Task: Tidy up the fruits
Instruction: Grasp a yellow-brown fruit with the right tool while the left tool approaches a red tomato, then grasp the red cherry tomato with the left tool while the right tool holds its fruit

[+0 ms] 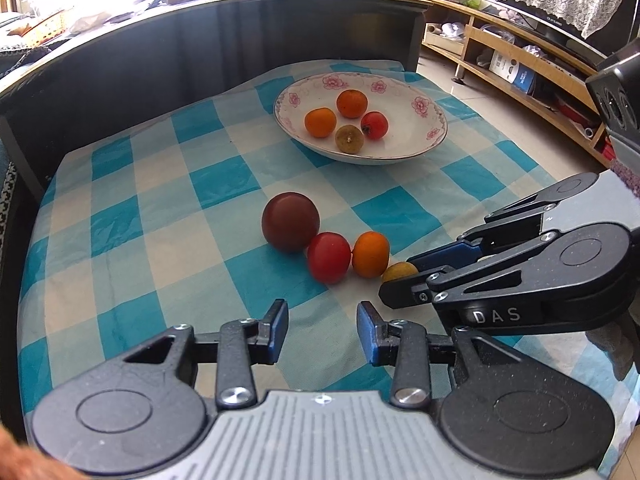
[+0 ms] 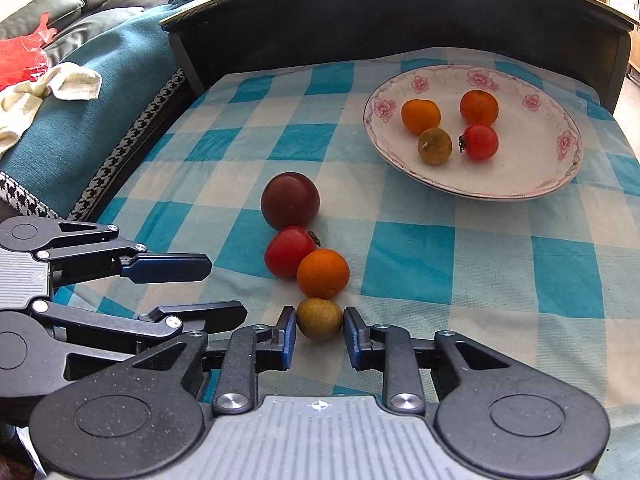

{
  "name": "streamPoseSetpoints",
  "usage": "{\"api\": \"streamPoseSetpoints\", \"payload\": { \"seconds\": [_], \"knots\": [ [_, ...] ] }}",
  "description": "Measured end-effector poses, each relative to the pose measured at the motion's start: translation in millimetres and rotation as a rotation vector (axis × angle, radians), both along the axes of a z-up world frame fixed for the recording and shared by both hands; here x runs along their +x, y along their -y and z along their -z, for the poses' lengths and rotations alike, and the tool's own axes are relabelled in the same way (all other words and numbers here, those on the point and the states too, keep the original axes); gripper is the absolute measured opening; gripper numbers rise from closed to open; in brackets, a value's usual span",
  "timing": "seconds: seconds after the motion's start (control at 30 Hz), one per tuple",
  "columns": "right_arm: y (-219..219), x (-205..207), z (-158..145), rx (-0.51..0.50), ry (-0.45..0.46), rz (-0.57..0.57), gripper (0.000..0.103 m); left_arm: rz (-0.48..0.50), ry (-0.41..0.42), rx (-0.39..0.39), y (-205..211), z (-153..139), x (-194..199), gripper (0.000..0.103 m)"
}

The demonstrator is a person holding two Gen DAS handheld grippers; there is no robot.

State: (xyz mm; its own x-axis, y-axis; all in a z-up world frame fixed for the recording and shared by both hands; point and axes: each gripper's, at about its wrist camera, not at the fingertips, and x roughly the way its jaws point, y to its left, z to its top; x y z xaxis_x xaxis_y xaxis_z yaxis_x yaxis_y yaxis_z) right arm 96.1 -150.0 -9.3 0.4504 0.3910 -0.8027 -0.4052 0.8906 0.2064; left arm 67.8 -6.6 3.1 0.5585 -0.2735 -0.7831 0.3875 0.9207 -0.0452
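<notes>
Risks first, going L to R. The left tongs (image 1: 322, 330) are hanging just above the checked cloth (image 1: 160, 184), near the row of loose fruit; any drift fwd is going to nudge the dark red fruit (image 1: 291, 221) or the red tomato (image 1: 329, 257), and round things on cloth are going to roll. The tomato and the orange fruit (image 2: 323, 273) are touching, and the orange one is sitting right against the small yellow-brown fruit (image 2: 319, 319), so lifting that one w/ a sideways drag is prob going to scatter the row. It's small and round, so a squeeze off its middle is likely going to pop it out toward the cloth edge.

Left tongs: standing apart, holding nothing, touching nothing.

Right tongs (image 2: 319, 330): spread about as wide as the yellow-brown fruit, one pad on each side of it. Whether they're already pressing or just bracketing it is hard to tell.

The plate (image 2: 516, 184) is lying well apart, further back on the right, already carrying four fruits; four are still waiting on the cloth.
</notes>
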Motion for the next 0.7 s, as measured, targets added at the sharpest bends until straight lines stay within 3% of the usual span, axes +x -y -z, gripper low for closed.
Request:
{"api": "streamPoseSetpoints", "payload": {
  "seconds": [0.7],
  "knots": [
    [30,-1,-4,0.022,0.000,0.060,0.021,-0.006,0.040,-0.001,16,19,32,0.046]
  ]
}}
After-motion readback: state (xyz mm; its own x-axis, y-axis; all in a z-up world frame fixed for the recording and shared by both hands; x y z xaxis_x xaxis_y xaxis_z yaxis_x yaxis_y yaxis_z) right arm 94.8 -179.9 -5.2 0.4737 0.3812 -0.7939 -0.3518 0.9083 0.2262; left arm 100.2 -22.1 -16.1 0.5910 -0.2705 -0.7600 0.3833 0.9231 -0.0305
